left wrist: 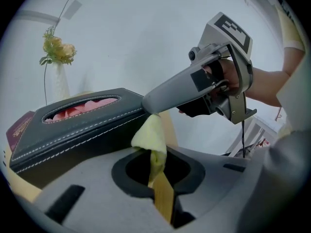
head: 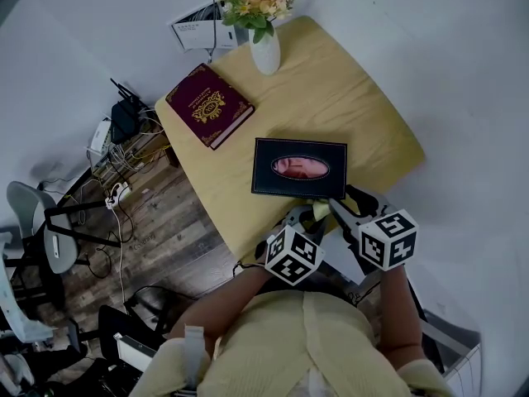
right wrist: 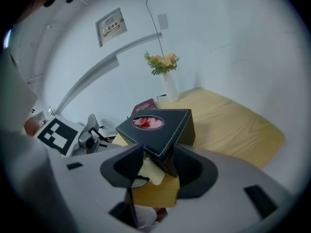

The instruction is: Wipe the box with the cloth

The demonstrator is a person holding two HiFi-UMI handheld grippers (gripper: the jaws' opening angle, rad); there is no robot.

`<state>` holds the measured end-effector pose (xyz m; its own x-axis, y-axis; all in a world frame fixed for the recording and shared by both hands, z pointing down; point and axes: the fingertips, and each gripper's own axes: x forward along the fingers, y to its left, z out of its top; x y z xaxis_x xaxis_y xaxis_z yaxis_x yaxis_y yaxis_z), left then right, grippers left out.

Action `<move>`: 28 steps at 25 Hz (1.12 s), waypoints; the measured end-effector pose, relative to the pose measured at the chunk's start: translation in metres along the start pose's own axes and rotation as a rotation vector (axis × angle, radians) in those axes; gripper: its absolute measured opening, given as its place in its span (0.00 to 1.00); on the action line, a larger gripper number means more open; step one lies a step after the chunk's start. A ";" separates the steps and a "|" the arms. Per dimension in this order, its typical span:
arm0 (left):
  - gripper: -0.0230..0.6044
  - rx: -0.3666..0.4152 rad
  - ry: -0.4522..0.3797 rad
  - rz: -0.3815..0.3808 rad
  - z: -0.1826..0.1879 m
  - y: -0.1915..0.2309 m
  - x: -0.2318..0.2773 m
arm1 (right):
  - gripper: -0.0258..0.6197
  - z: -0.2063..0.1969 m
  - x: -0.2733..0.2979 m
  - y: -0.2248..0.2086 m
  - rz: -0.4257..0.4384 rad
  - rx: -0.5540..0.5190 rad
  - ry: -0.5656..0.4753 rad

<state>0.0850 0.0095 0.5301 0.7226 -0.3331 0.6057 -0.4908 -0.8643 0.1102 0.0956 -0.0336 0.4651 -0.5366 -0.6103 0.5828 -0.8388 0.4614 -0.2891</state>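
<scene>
Head view: black box [head: 299, 168] lying flat on wooden table [head: 347, 98], near its front edge; left gripper [head: 306, 215] and right gripper [head: 340, 203] at the box's near side.
Left gripper view: jaws pinched together on yellow cloth [left wrist: 150, 137], which touches the box's side.
Right gripper view: jaws set wide, clamped across the box's near corner.

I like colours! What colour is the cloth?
The cloth is pale yellow, clearest in the left gripper view.

left hand-held gripper [left wrist: 155, 159]: clamped on cloth [left wrist: 151, 135] | right hand-held gripper [right wrist: 154, 163]: wide, gripping box [right wrist: 160, 125]
</scene>
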 end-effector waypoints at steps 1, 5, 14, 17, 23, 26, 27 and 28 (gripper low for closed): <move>0.11 0.004 -0.001 -0.010 0.001 -0.002 0.000 | 0.36 0.000 0.000 0.000 0.001 0.001 0.000; 0.11 0.013 -0.012 -0.034 0.004 -0.006 -0.007 | 0.36 0.003 -0.003 0.002 0.012 0.004 -0.009; 0.11 -0.069 -0.109 0.087 0.020 0.031 -0.086 | 0.36 0.024 -0.017 -0.006 -0.005 -0.060 -0.065; 0.11 -0.099 -0.138 0.188 0.022 0.056 -0.118 | 0.36 0.032 -0.016 -0.012 -0.007 -0.067 -0.083; 0.11 -0.226 -0.193 0.467 0.004 0.111 -0.174 | 0.37 0.047 -0.007 -0.013 0.029 -0.087 -0.102; 0.11 -0.293 -0.182 0.603 -0.013 0.130 -0.193 | 0.37 0.050 0.000 -0.014 0.032 -0.086 -0.094; 0.11 -0.313 -0.172 0.638 -0.019 0.134 -0.196 | 0.37 0.050 0.002 -0.015 0.034 -0.083 -0.089; 0.11 -0.332 -0.160 0.662 -0.025 0.137 -0.197 | 0.37 0.049 0.004 -0.015 0.036 -0.075 -0.086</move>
<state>-0.1371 -0.0340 0.4460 0.2753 -0.8156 0.5089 -0.9492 -0.3144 0.0097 0.1018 -0.0749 0.4344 -0.5749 -0.6437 0.5051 -0.8113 0.5288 -0.2494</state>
